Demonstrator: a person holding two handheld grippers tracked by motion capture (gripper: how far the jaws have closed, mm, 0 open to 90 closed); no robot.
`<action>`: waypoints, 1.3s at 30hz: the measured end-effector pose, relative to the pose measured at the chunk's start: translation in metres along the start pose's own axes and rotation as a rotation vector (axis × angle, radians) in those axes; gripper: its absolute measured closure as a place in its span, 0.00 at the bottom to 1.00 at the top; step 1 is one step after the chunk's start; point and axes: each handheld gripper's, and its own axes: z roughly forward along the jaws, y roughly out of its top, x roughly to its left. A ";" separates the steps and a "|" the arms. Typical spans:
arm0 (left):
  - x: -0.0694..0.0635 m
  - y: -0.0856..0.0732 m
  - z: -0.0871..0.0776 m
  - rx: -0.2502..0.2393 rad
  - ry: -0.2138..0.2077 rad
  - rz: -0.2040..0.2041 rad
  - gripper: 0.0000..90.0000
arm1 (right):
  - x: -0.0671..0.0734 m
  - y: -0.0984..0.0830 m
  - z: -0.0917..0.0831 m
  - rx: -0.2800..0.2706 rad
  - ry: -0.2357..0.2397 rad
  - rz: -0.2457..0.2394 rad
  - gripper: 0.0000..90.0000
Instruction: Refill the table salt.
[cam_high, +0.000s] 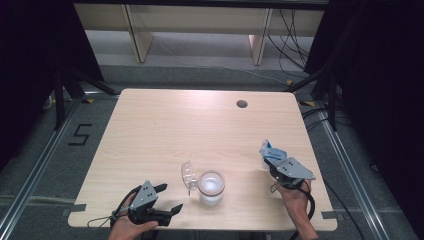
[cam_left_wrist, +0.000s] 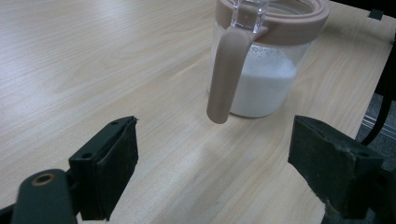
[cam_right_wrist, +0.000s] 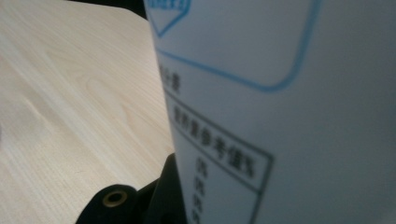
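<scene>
Now, right hand-held gripper (cam_high: 271, 161): clamping the white packet (cam_high: 272, 150).
Left hand-held gripper (cam_high: 170, 197): gaping wide beside the jar (cam_high: 211, 187).
Risk: packet slipping, spilling onto the counter (cam_high: 165, 125).

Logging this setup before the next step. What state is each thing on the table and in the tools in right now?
Jar: upright on the table, lid flipped open, partly filled with white powder.
Packet: off the table, gripped in the right tool.
Left tool: open, holding nothing, short of the jar.
Right tool: shut on the packet.
</scene>
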 end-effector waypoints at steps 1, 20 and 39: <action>0.000 0.000 0.000 0.001 0.000 0.001 0.17 | -0.003 -0.002 0.001 -0.010 -0.009 0.009 0.92; 0.000 0.000 0.001 -0.003 -0.009 0.007 0.17 | -0.034 -0.031 0.006 -0.003 -0.046 0.286 0.93; -0.001 -0.001 0.001 -0.004 -0.006 -0.011 0.17 | -0.029 -0.040 0.011 0.028 0.004 0.346 0.89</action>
